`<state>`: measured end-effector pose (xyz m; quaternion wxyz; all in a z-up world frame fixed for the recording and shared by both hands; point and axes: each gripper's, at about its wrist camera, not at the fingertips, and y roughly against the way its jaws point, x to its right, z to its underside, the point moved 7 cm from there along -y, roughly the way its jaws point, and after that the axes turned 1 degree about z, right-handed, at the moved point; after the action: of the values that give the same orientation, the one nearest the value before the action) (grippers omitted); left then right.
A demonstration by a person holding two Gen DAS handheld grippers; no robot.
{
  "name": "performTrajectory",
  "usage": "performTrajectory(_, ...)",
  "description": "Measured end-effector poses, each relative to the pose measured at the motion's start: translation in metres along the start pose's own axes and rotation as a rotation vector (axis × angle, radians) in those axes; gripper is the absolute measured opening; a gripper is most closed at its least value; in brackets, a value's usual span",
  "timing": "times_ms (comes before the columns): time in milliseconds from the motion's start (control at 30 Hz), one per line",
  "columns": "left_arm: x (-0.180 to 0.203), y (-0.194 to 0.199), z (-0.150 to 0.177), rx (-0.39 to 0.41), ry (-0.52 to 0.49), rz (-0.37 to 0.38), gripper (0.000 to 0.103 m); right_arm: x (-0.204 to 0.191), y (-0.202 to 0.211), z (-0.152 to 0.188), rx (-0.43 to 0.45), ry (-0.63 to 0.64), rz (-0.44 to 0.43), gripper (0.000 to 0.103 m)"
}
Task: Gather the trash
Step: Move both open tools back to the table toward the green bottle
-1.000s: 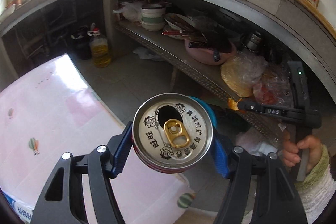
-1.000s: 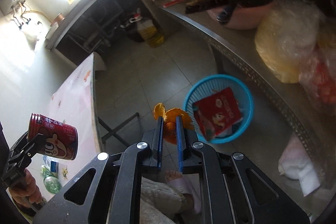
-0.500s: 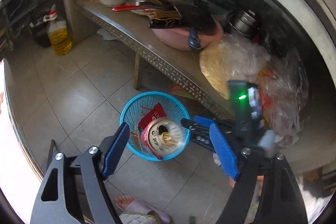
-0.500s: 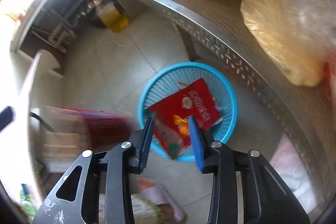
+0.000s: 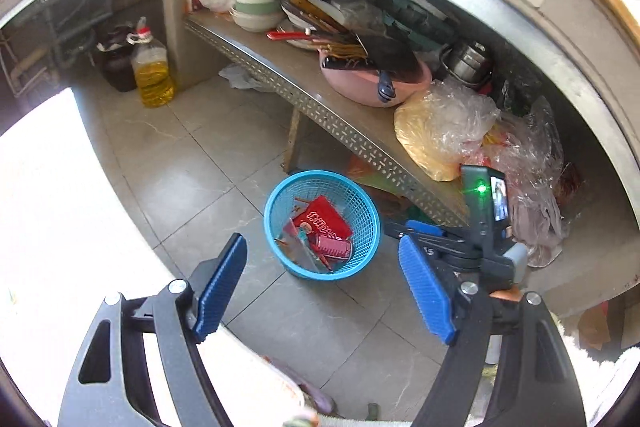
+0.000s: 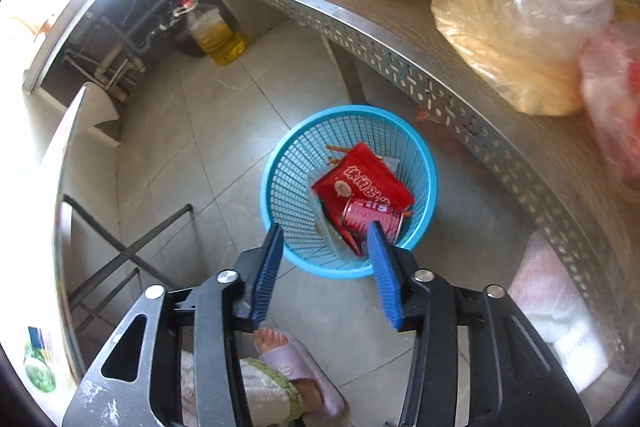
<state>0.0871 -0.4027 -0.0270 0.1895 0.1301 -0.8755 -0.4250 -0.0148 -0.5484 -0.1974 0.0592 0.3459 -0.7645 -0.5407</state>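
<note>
— Blue mesh basket (image 6: 424, 163) on the floor tiles: what's inside?

— One red can (image 6: 370, 217) and one red wrapper (image 6: 360, 181). The can looks light, dentable, best gripped across its sides. Left gripper (image 5: 324, 283) gapes empty; right gripper (image 6: 326, 269), jaws just widening, holds nothing.

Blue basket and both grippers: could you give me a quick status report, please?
Left gripper open, empty. Right gripper empty, jaws just been opening. Red can lying in blue basket on red wrapper. Nothing in the way.
</note>
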Motion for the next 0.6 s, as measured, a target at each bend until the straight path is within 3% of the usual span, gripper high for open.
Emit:
performTrajectory(167, -0.011, 0.042, 0.027, 0.06, 0.024, -0.023, 0.076, -0.023, 0.035, 0.007, 0.041, 0.043, -0.04, 0.056)
performTrajectory(367, -0.035, 0.103, 0.062, 0.146, 0.089, -0.054, 0.077, -0.076, 0.079, 0.005, 0.108, 0.159, -0.143, 0.072)
performTrajectory(600, -0.066, 0.177, 0.125, 0.272, 0.162, -0.163, 0.083, -0.153, 0.122, 0.01, 0.131, 0.331, -0.306, 0.076)
